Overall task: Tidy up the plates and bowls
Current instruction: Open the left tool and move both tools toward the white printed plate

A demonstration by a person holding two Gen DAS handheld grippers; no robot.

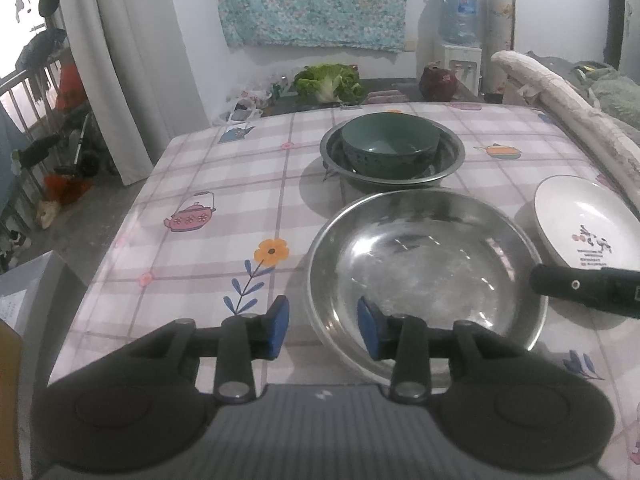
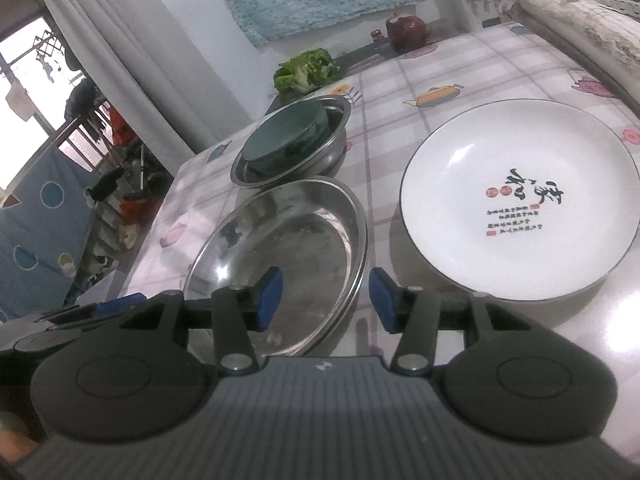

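Note:
A wide steel plate (image 1: 424, 264) (image 2: 288, 240) lies on the checked tablecloth near me. My left gripper (image 1: 323, 326) is open with the plate's left rim between its blue pads, neither pad touching it. My right gripper (image 2: 325, 300) is open as well, astride the plate's right rim without pressing on it. Behind the steel plate a green bowl (image 1: 388, 144) (image 2: 286, 132) sits inside a steel bowl (image 1: 452, 160) (image 2: 340, 136). To the right rests a white plate (image 1: 584, 224) (image 2: 520, 208) with black lettering.
A lettuce head (image 1: 330, 82) (image 2: 306, 70) and a dark red pot (image 1: 438, 82) stand past the table's far edge. A long rolled white bundle (image 1: 560, 100) runs along the right side. The table's left edge (image 1: 132, 208) drops to the floor by a grey curtain (image 1: 132, 60).

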